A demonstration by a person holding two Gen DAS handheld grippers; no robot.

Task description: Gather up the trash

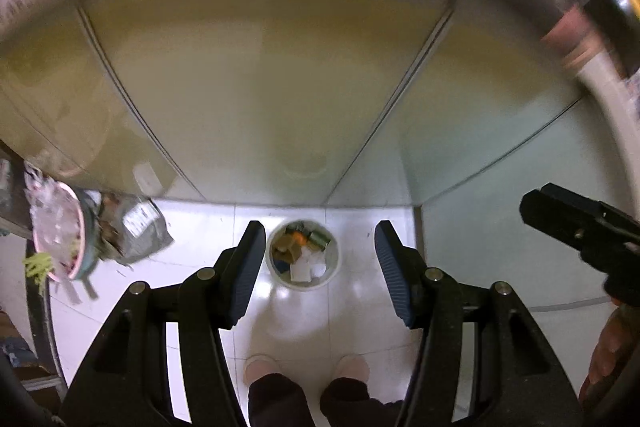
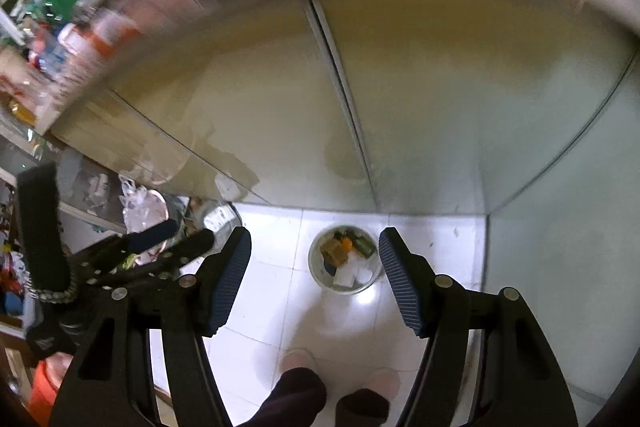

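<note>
My left gripper (image 1: 320, 269) with jaws spread wide and empty, held high above a white trash bin (image 1: 303, 254) full of scraps on the white tiled floor (image 1: 360, 311), my pink slippers (image 1: 262, 367) below, my right gripper (image 1: 580, 227) at the right edge, a pink bowl (image 1: 58, 231) at left.

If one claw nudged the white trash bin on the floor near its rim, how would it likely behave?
The white trash bin looks like thin plastic, so probably light. It holds only small scraps, so little weight steadies it. On the glossy floor tiles it would likely slide, and a push at the rim might tip it.
</note>
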